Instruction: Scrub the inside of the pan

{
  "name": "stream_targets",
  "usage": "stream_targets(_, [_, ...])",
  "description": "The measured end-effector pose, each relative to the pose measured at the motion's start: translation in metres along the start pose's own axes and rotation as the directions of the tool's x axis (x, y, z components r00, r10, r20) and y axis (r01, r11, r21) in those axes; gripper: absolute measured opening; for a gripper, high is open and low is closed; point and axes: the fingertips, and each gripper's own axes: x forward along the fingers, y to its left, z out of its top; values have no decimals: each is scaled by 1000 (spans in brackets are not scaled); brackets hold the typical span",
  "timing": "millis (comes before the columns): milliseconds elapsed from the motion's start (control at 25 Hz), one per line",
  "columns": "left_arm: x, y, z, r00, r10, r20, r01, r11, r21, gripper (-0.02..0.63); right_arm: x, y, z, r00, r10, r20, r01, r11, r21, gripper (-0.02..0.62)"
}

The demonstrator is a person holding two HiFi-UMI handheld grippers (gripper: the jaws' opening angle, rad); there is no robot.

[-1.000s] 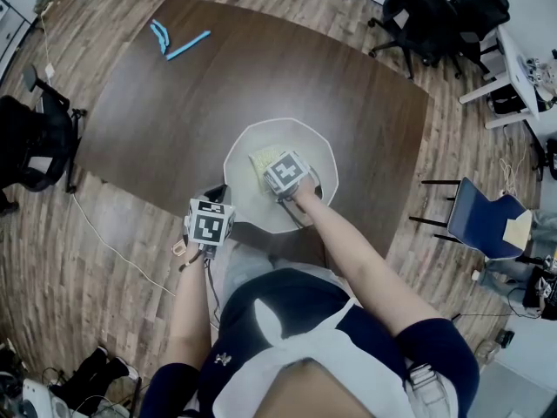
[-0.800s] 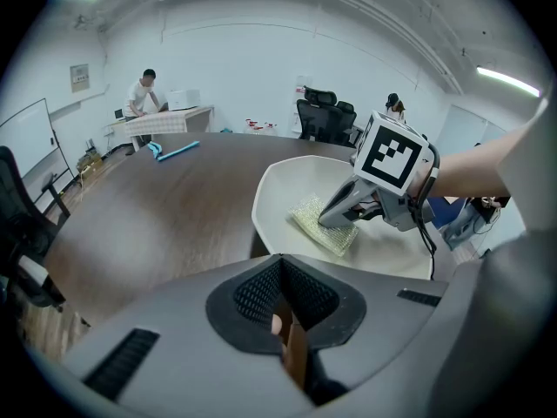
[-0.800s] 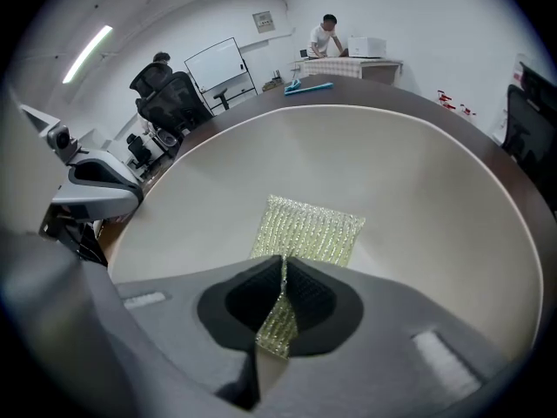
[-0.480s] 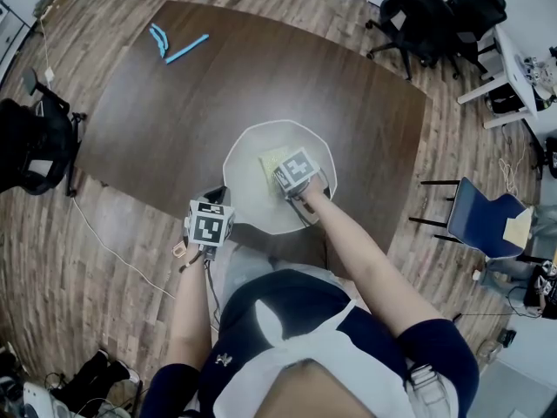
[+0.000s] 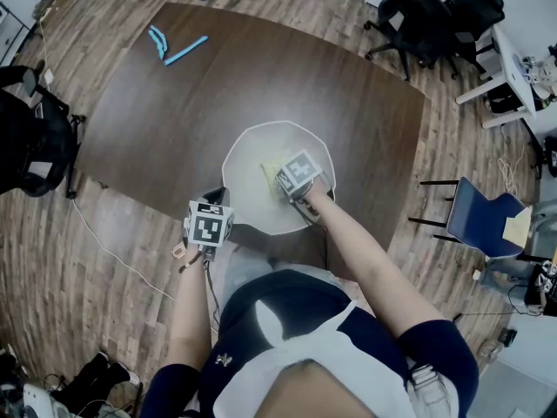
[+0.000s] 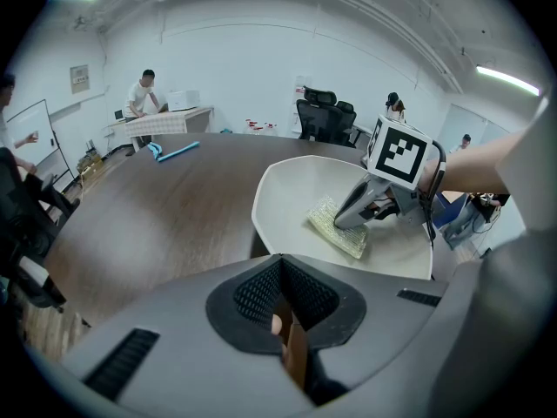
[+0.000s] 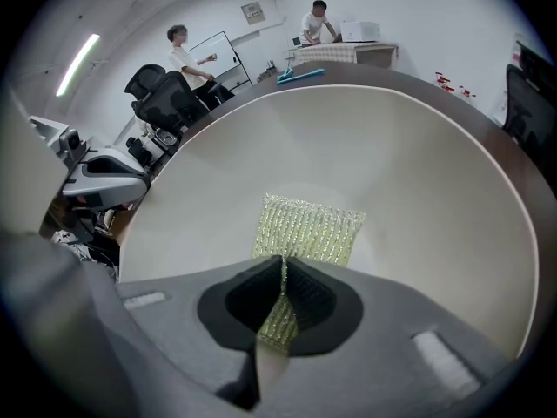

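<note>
A white pan (image 5: 239,151) sits on the dark table (image 5: 174,111) near its front edge. Inside the pan lies a yellow-green scrubbing pad (image 5: 270,174). My right gripper (image 5: 284,184) points steeply down, shut on the pad's near edge and holding it against the pan's floor. The right gripper view shows the pad (image 7: 309,226) pinched between the jaws of the right gripper (image 7: 283,273), with the pan's wall (image 7: 409,164) beyond. My left gripper (image 5: 214,204) is at the pan's near-left rim, shut on its handle (image 6: 293,355). The left gripper view shows the pan (image 6: 287,198), pad (image 6: 335,229) and right gripper (image 6: 345,220).
Two blue items (image 5: 174,42) lie at the table's far left corner. Black office chairs (image 5: 435,7) stand beyond the table, another black chair (image 5: 35,138) is at the left, and a blue chair (image 5: 487,220) is at the right. People stand at desks far off.
My right gripper has slid the pad a little to the right across the pan's floor. The left gripper and the pan have stayed put.
</note>
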Motion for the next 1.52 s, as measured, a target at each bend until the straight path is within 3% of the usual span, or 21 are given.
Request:
stream_targets(560, [0,1,-2,1000,6,0,-6,1000,6,2,1,27,-14,999,47,-25,-48,998,-35,17])
stream_targets(960, [-1,-1,0,1000,4,-1,-4,1000,5,2,9,34,-8,1000,19,0,-19,994,-109,17])
stream_targets(1520, [0,0,1,1000,3,-1,-3,1000,10,2,7,24,7,998,-29,52,32,998,-62,18])
